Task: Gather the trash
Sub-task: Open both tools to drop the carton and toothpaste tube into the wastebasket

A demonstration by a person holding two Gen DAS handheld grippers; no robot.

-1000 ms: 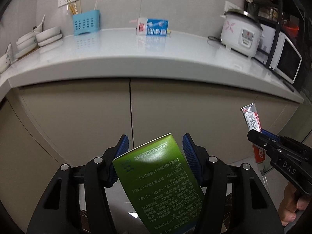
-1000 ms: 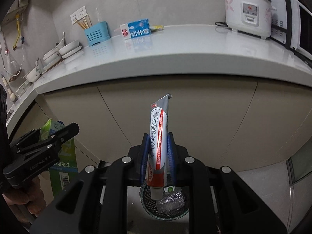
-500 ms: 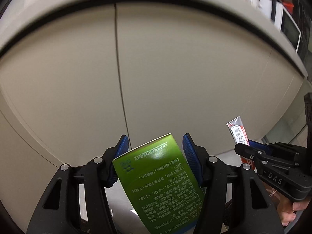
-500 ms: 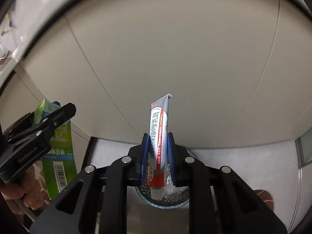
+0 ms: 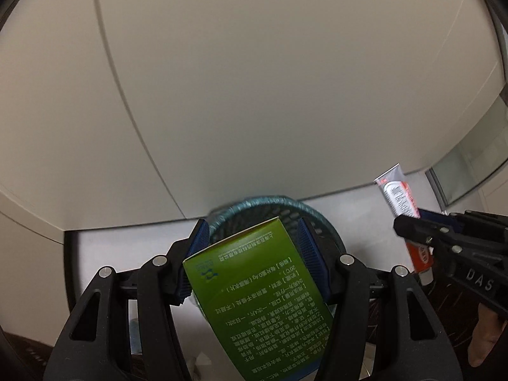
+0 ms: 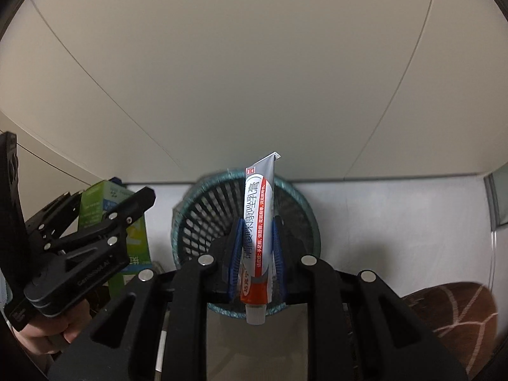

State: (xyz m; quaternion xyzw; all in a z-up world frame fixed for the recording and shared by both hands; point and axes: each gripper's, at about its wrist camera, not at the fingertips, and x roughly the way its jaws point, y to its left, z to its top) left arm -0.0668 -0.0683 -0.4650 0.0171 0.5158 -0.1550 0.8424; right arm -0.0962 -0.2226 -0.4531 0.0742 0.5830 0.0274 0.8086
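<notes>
Both grippers have dropped from counter height to just above the floor basket, each with its piece of trash in its jaws.

The counter, the rice cooker and the milk carton seen a second ago are out of view; cabinet doors [image 6: 254, 63] now fill both views. The left gripper [image 5: 254, 247] is clamped on the green box [image 5: 254, 295], which hangs over the mesh waste basket [image 6: 203, 212]. The right gripper [image 6: 255, 247] pinches the red-and-white tube [image 6: 257, 222], cap end down, above the same basket. Neither item is released yet, so both drops remain. The basket's bottom is mostly hidden; whether it already holds trash cannot be told.
</notes>
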